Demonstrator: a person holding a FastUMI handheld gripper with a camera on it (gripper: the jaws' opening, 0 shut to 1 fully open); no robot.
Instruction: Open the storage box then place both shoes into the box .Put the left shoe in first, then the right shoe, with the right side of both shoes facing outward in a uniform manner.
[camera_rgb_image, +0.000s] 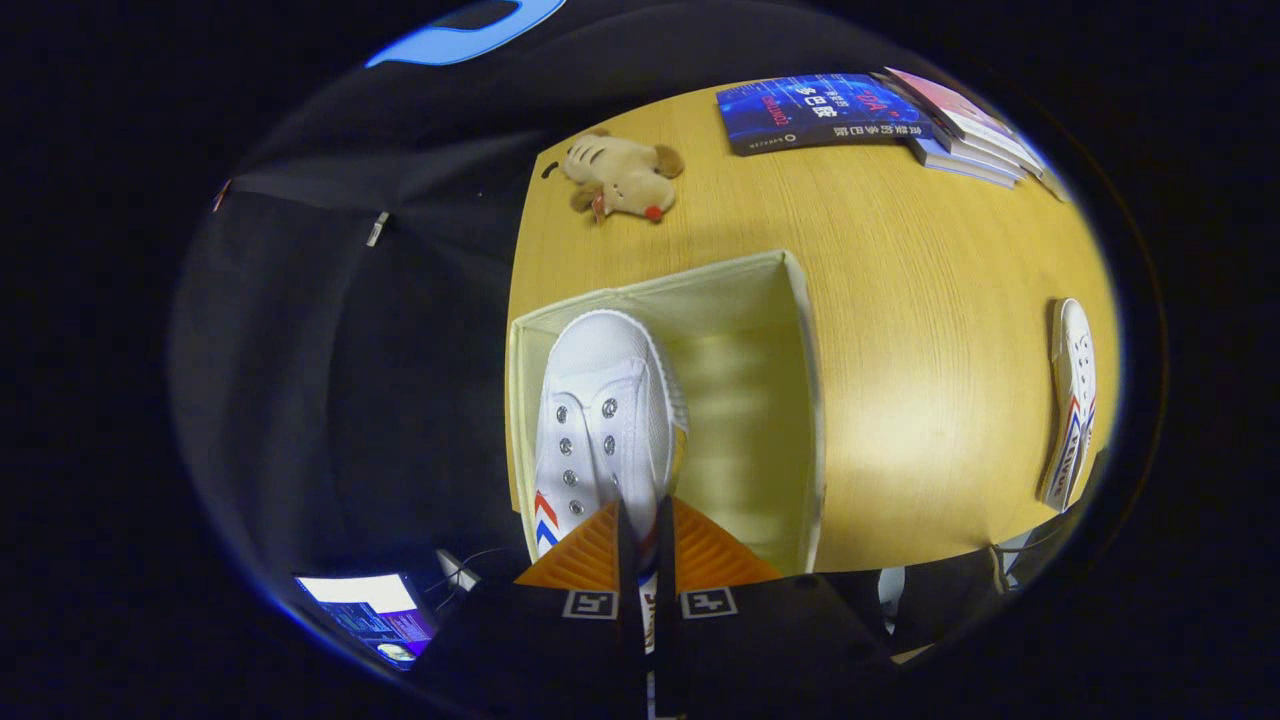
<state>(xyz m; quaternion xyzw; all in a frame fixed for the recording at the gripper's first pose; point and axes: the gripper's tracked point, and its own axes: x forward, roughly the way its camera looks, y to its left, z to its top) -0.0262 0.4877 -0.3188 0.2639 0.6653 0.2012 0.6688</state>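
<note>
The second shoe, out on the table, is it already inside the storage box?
No, the second shoe lies on the table, apart from the storage box, while the gripper holds the other shoe over it.

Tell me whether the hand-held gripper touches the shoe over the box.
Touching. The gripper view shows the hand-held gripper with both fingers pinching the white shoe.

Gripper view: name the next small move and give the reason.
Probably lower a little further, then open. The gripper is shut on the white shoe, which hangs toe-forward along the near-left wall of the open storage box. The second shoe lies on the table.
</note>
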